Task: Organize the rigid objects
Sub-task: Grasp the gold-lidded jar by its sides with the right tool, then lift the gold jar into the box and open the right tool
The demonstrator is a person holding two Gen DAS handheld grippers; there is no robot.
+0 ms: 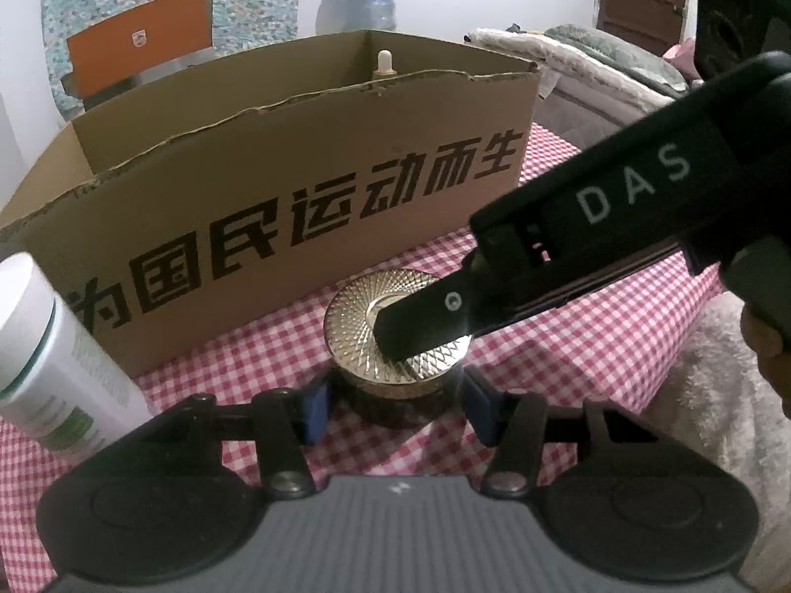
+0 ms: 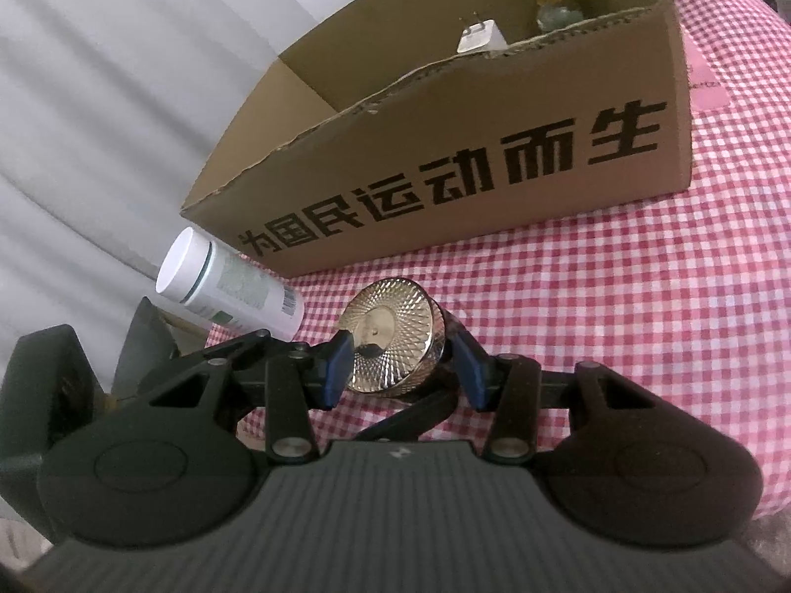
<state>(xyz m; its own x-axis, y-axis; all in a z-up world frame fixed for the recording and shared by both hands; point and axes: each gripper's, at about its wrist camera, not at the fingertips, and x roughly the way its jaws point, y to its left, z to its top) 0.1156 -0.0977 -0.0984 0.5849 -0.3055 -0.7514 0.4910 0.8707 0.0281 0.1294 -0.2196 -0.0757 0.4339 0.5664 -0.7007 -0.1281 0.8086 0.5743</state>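
Your left gripper (image 1: 395, 402) and right gripper (image 2: 403, 370) both bracket the jar (image 1: 395, 331), jaws spread at its sides; whether any pad touches, you cannot tell. Its ribbed, shiny gold lid looks slippery, likely why both close in together. The jar stands just before the cardboard box (image 1: 277, 188), on checked cloth (image 1: 583, 336); a smooth white bottle (image 1: 49, 356) lies left of the box's corner.
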